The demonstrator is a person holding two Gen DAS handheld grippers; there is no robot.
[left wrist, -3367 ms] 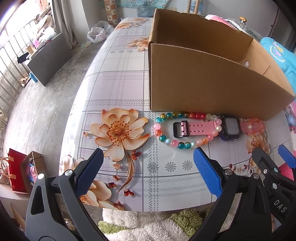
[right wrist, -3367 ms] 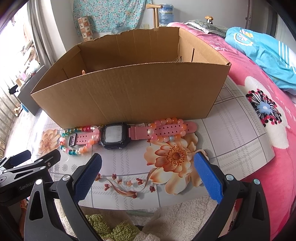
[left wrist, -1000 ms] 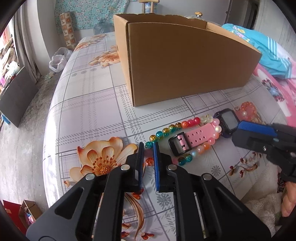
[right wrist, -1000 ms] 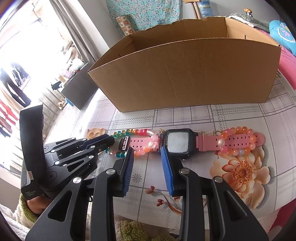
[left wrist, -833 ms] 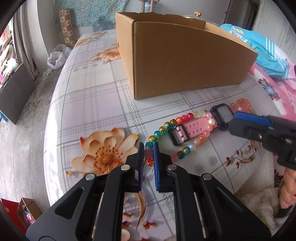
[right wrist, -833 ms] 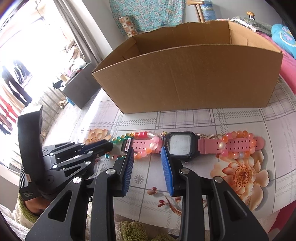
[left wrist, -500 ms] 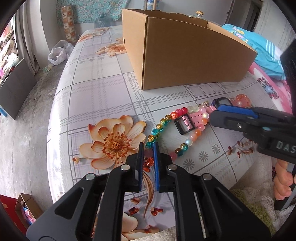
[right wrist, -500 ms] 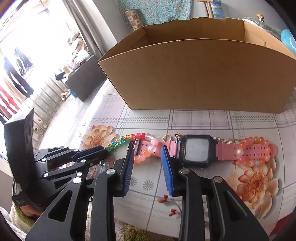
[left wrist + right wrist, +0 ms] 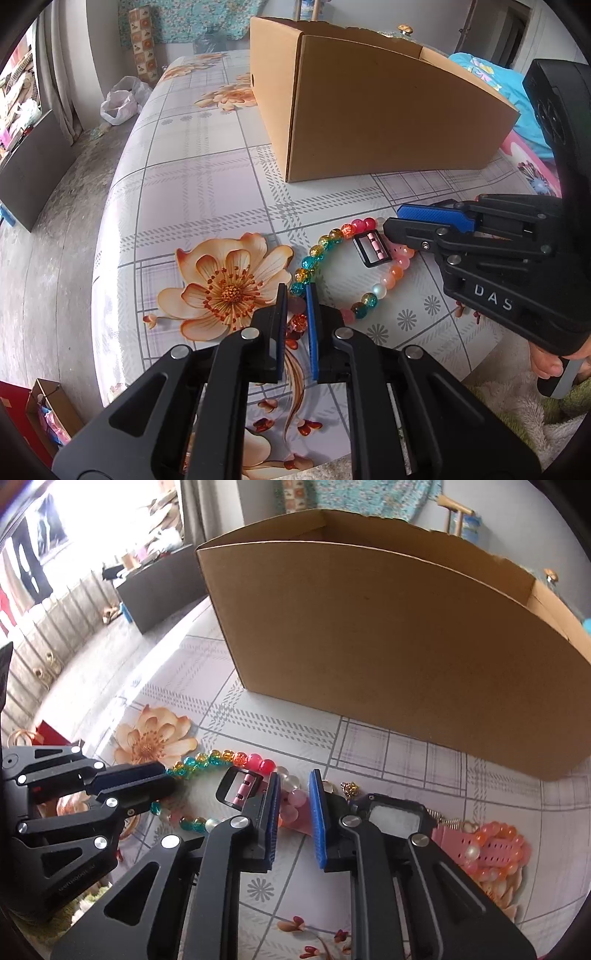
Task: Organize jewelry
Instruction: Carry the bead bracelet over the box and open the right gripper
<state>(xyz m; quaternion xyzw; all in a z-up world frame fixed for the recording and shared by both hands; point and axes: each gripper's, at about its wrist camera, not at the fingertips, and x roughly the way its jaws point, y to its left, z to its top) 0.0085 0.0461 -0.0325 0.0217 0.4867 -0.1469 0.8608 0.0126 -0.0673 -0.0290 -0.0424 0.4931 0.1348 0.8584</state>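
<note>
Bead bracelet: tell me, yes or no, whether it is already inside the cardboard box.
No, the bead bracelet lies on the tablecloth in front of the cardboard box, pinched by the left gripper.

Bench [image 9: 192, 177] under floral plaid cloth. White plastic bag [image 9: 120, 103] on concrete floor [image 9: 44, 229] beside bench. Dark cabinet [image 9: 29, 162] at left. Red gift bag [image 9: 14, 417] by small cardboard box [image 9: 55, 410]. Blue pillow [image 9: 480, 70] behind.

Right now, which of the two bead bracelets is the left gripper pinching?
The multicoloured bracelet with teal, amber and red beads, looped round the watch buckle; the left gripper pinches it. The all-pink-and-orange bracelet lies untouched at the strap's far end.
</note>
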